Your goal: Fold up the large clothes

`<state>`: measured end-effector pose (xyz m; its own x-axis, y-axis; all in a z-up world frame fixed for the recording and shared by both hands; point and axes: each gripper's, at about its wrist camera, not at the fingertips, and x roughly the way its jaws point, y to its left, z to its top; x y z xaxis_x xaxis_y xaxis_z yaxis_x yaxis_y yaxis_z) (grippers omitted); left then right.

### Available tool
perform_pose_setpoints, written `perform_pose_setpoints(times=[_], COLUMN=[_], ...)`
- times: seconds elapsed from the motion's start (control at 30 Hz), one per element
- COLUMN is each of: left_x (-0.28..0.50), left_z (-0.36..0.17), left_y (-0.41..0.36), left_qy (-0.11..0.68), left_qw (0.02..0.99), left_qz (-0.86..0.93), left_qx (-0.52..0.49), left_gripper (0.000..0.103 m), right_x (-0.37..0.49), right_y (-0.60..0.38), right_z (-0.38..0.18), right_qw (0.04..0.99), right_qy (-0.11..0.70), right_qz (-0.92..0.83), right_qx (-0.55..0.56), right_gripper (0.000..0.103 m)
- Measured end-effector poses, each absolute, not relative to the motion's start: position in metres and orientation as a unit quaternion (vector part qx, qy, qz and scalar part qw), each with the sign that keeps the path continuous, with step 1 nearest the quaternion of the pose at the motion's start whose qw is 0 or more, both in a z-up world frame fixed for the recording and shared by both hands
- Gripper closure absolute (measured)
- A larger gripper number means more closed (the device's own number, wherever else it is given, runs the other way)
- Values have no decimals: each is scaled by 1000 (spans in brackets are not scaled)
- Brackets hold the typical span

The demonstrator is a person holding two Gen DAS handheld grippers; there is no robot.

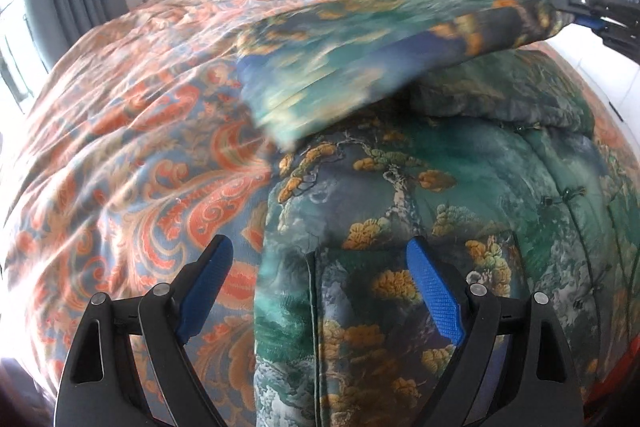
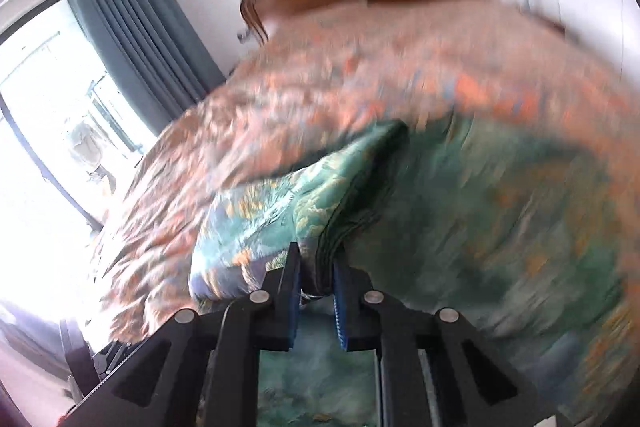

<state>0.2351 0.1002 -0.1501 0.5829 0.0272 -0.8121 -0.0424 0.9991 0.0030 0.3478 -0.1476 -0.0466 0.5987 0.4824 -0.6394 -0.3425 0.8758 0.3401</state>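
Your right claw point(image 2: 316, 291) clamps the green tree-print padded jacket's point(image 1: 420, 227) sleeve point(image 1: 360, 47), lifted above the jacket; your left claw point(image 1: 320, 291) hovers spread apart over its hem.

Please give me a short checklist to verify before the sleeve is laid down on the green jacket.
1. Right gripper shut on the sleeve: ok.
2. Sleeve lifted off the jacket: ok.
3. Left gripper open, holding nothing: ok.
4. Jacket body lying flat on the bedspread: ok near the front; far side cannot tell.
5. Sleeve free of twist: cannot tell, motion blur.
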Motion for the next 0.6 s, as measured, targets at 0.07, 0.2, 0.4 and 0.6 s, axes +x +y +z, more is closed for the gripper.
perform_pose_setpoints(times=[0.07,0.2,0.4,0.6], left_x=[236,241,247,278], left_z=[-149,-150,-132,-103], left_y=[100,98,100,99], left_qy=[455,460,453,425], left_qw=[890,888,891,905], left_qz=[19,18,15,21], left_qx=[-7,-7,-6,10], left_gripper=[13,13,13,13], right_x=[354,369,383,376], right_y=[-165,-199,-208,-204], right_z=[-40,-73,-150,-139], right_qw=[897,897,871,878], right_qy=[376,403,466,451], right_qz=[217,162,130,140], right_qx=[86,81,90,83], right_gripper=[89,89,75,58])
